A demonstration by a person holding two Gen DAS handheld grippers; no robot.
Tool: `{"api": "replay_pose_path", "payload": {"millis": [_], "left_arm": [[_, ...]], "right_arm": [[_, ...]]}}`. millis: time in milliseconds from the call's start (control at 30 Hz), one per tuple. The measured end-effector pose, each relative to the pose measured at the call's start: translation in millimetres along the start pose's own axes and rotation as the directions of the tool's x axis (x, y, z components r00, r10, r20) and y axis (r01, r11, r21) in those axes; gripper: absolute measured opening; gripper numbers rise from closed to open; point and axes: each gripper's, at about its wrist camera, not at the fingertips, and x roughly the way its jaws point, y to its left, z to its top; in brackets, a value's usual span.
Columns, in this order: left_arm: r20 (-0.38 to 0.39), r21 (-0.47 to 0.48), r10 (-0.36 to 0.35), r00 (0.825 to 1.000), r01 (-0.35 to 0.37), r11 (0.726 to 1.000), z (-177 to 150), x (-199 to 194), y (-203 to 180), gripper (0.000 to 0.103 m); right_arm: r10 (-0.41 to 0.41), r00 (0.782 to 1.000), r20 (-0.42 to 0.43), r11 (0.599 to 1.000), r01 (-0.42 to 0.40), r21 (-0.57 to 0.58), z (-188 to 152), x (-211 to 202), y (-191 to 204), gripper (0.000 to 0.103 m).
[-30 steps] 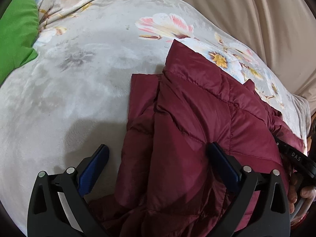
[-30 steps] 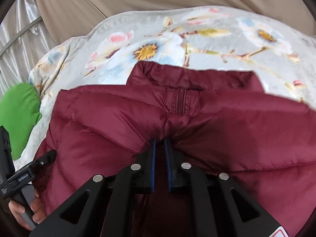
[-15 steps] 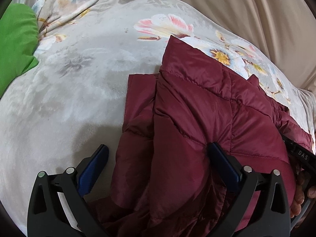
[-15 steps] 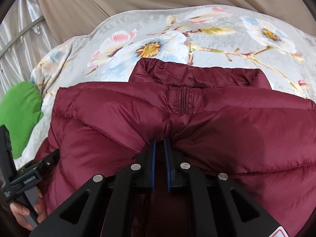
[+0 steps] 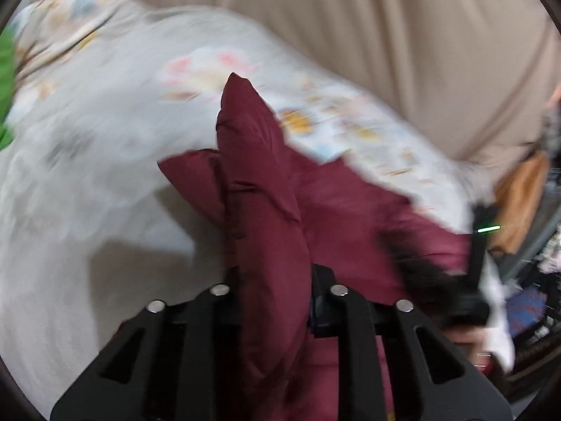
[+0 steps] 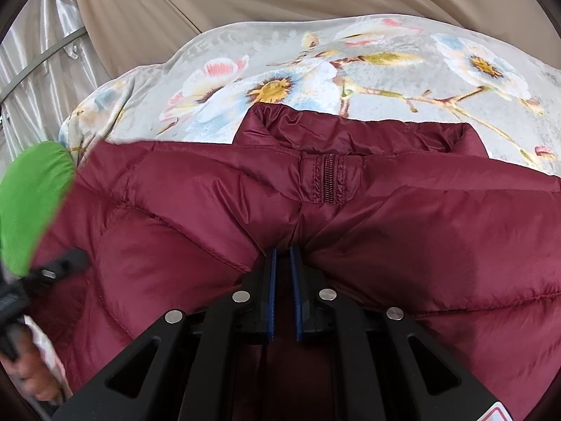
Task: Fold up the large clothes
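A maroon puffer jacket [image 6: 350, 217] lies on a floral grey blanket [image 6: 315, 66]; its collar and zipper face away from the right camera. My right gripper [image 6: 283, 256] is shut on a fold of the jacket near the zipper. In the blurred left wrist view my left gripper [image 5: 275, 280] is shut on a thick bunch of the jacket [image 5: 259, 182], which stands up between its jaws. The left gripper also shows at the left edge of the right wrist view [image 6: 52, 270].
A green cloth [image 6: 31, 203] lies at the blanket's left end. A beige curtain [image 5: 385, 35] hangs behind the blanket. Baskets and clutter [image 5: 526, 280] sit to the right beyond the blanket's edge.
My left gripper has closed from open onto the jacket's side and lifted it, swinging the view. My right gripper has stayed shut on the jacket.
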Motion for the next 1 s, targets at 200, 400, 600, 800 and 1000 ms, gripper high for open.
{"api": "replay_pose_path", "payload": {"millis": [200,400,600,800,1000], "left_arm": [[0.062,0.166,-0.226,0.972,0.213,0.963,20,-45,-90,0.011],[0.030,0.279,-0.235,0.972,0.217,0.935,7,-20,-155,0.011],[0.031,0.290,-0.209,0.977,0.191,0.938,10,-11,-170,0.011],[0.050,0.263,-0.198,0.979,0.178,0.948,15,-17,-160,0.011],[0.032,0.286,-0.234,0.972,0.216,0.934,10,-22,-178,0.011]], "right_arm": [[0.017,1.000,0.006,1.000,-0.017,0.000,-1,-1,2,0.009],[0.072,0.997,0.006,0.997,-0.072,0.038,-1,-2,-8,0.009],[0.200,0.979,0.035,0.950,-0.202,0.236,-1,-36,-46,0.012],[0.315,0.949,0.033,0.937,-0.316,0.146,-34,-117,-53,0.015],[0.361,0.921,-0.144,0.930,-0.346,0.123,-73,-69,-23,0.011]]}}
